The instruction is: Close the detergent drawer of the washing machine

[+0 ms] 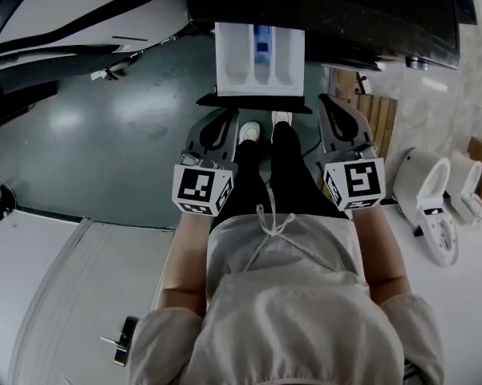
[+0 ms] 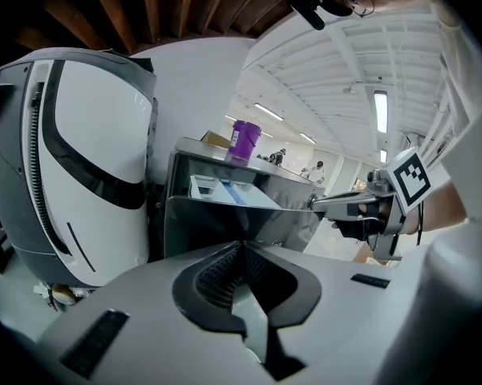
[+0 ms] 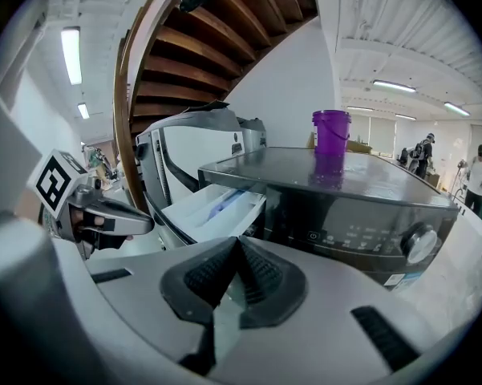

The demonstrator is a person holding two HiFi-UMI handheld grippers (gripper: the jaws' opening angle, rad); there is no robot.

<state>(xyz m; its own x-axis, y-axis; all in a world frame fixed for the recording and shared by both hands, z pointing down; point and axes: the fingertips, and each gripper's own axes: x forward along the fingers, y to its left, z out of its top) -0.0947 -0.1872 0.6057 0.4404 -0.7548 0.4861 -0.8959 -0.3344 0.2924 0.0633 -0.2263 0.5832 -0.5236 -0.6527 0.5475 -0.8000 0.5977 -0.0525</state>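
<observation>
Atop washing machine [image 3: 345,207], purple bucket [image 3: 331,131]; drawer [image 3: 216,203] open.

The head camera is looking steeply down; both gripper cameras are facing the same detergent drawer [image 1: 260,58] from nearby, low down.

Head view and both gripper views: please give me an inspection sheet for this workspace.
Surface: glossy grey floor.
Job's things: detergent drawer pulled out of the dark washing machine.
Clutter: purple cup on the machine's top.
Grippers: left gripper and right gripper both shut, holding nothing, close before the drawer front.
Cables: what looks like a thin lead on the floor by the shoes.
Surroundings: white appliance on the left, toilets on the right, people far off.
</observation>
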